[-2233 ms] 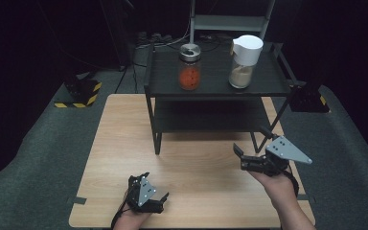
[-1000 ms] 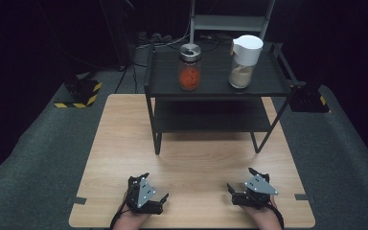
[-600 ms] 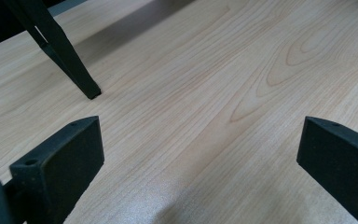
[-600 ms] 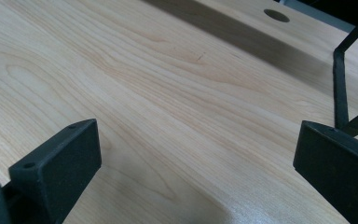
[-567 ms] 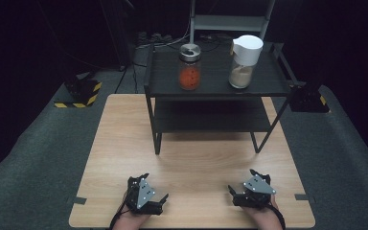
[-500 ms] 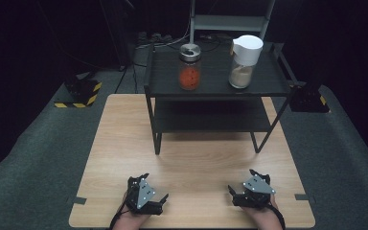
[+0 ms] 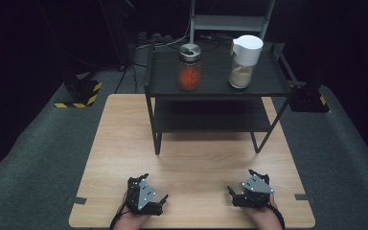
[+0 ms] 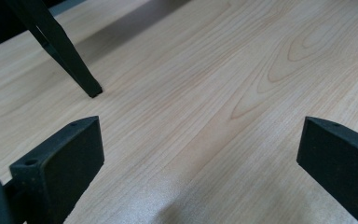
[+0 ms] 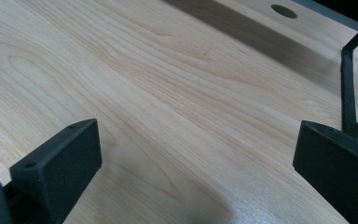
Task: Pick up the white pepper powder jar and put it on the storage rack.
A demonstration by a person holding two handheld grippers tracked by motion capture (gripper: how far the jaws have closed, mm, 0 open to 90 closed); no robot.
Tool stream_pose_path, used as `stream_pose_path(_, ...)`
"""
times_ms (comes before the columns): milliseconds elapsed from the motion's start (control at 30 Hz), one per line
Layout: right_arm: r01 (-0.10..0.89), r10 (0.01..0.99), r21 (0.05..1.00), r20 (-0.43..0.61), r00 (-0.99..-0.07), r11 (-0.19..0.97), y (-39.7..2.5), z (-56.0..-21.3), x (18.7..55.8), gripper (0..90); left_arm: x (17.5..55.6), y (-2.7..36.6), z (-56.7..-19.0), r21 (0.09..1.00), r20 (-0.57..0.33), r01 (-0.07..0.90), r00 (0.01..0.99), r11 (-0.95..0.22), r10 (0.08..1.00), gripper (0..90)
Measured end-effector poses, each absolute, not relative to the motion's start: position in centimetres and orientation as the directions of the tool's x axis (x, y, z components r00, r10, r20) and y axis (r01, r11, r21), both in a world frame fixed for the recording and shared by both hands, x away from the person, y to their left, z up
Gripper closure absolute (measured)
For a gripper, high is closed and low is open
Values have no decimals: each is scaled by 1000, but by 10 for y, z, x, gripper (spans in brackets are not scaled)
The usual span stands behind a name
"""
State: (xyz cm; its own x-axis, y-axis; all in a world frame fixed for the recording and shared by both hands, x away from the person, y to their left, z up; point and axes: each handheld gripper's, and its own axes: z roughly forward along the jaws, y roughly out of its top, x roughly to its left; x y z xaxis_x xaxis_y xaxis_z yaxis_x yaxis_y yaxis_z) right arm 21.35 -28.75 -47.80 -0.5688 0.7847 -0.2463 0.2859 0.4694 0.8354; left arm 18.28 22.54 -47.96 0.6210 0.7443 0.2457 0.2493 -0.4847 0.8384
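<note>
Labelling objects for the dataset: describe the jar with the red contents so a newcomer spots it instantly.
Find the black two-tier shelf at the far end of the wooden table. On its top tier stand two containers; the jar is the left one. It has a silver metal lid and orange-red contents, unlike the white-lidded container of pale beige powder beside it.

Bare light wooden tabletop [image 7: 196, 153] lies open between the near edge and the black metal two-tier shelf rack [image 7: 215, 96] at the far half. The rack's thin legs [image 7: 157, 140] rise from the wood, with a low gap beneath the lower tier. On the top tier, a glass jar of red contents with a metal lid [image 7: 189, 67] and a white-lidded clear container of beige powder [image 7: 244, 62] stand well apart.
</note>
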Motion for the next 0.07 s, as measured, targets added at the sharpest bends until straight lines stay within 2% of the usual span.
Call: stream_pose_path(67,274,780,837,-255,-572,475,-288,-479,212,3,184,227,-479,842,232,257,622,-475,747,9)
